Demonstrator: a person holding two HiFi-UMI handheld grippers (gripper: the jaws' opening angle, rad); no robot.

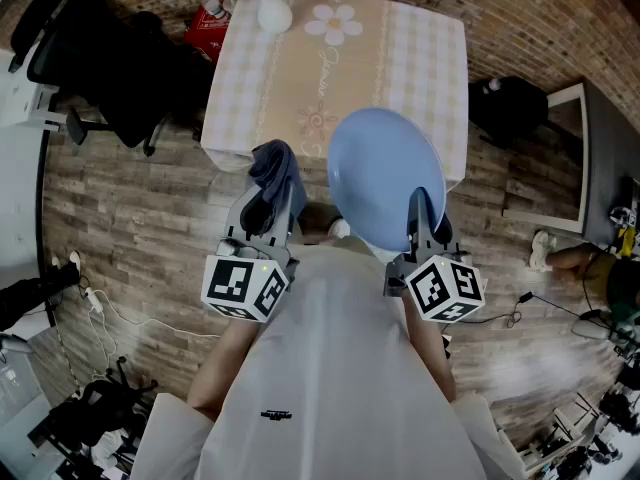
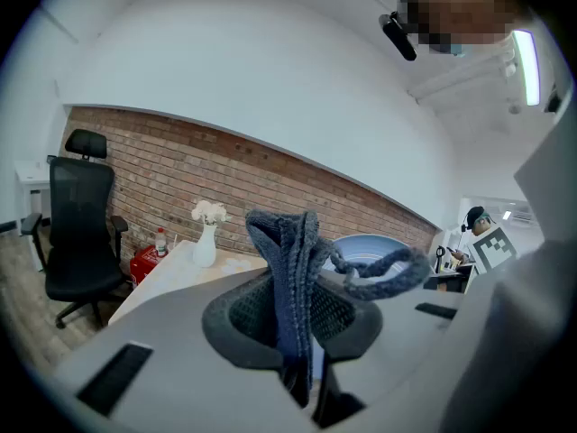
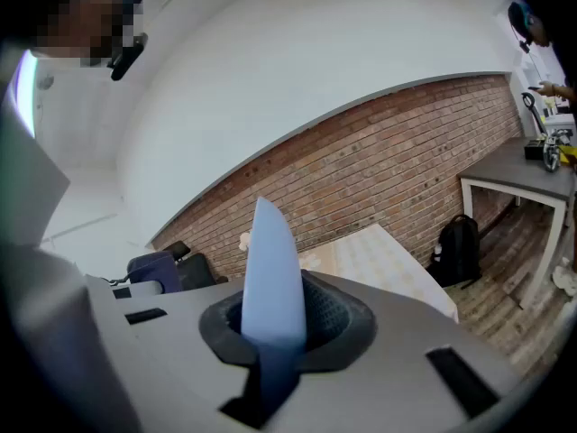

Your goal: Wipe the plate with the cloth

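A light blue plate (image 1: 384,176) is held up in the air, tilted, with my right gripper (image 1: 424,220) shut on its near rim. In the right gripper view the plate (image 3: 270,278) stands edge-on between the jaws of that gripper (image 3: 268,359). My left gripper (image 1: 268,206) is shut on a dark blue knitted cloth (image 1: 277,168), which sticks up from its jaws just left of the plate. In the left gripper view the cloth (image 2: 290,278) rises from this gripper (image 2: 302,368) and one end droops right in front of the plate (image 2: 368,253).
Ahead stands a table (image 1: 400,58) with a beige checked flower-print cloth and a white vase (image 1: 274,13) at its far left. A black office chair (image 1: 110,58) is at the left, a black backpack (image 1: 520,103) and a grey desk (image 1: 610,158) at the right. Wooden floor all round.
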